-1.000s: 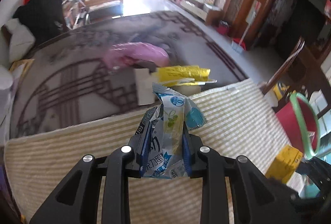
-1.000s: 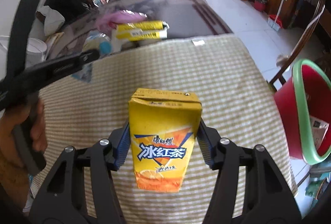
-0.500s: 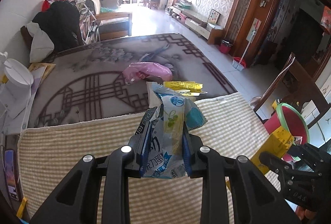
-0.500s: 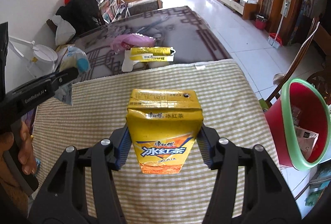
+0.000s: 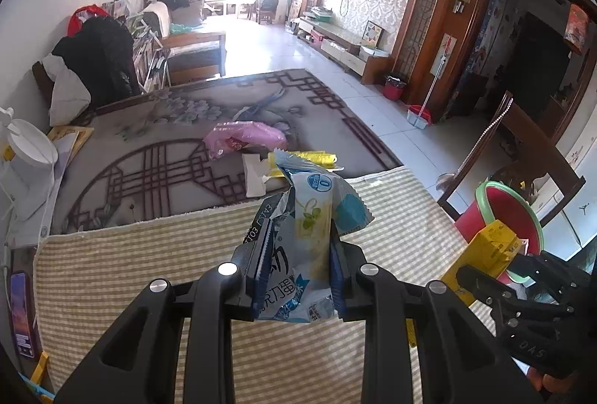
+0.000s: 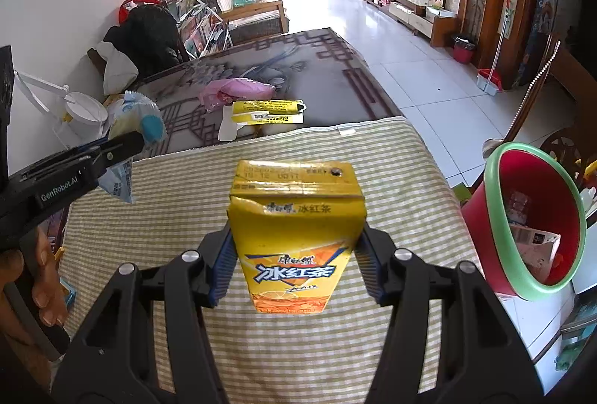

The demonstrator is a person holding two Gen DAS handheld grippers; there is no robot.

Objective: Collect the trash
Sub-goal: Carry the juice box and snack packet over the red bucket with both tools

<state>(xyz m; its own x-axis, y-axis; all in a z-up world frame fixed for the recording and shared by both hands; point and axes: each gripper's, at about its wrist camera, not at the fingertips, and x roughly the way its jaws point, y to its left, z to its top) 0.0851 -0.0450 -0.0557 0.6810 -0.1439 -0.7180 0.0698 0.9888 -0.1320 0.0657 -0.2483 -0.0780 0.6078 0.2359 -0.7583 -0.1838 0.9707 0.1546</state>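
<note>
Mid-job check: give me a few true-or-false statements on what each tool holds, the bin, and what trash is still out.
1. The right tool grips a yellow drink carton. True.
2. The left tool is empty. False: it clamps a crumpled blue-white wrapper.
3. The red bin is empty. False: paper trash lies inside.
4. A pink plastic bag lies on the grey patterned mat. True.

Black tongs (image 6: 296,266) with blue ribbed pads, silver screws, apparently plastic.
</note>
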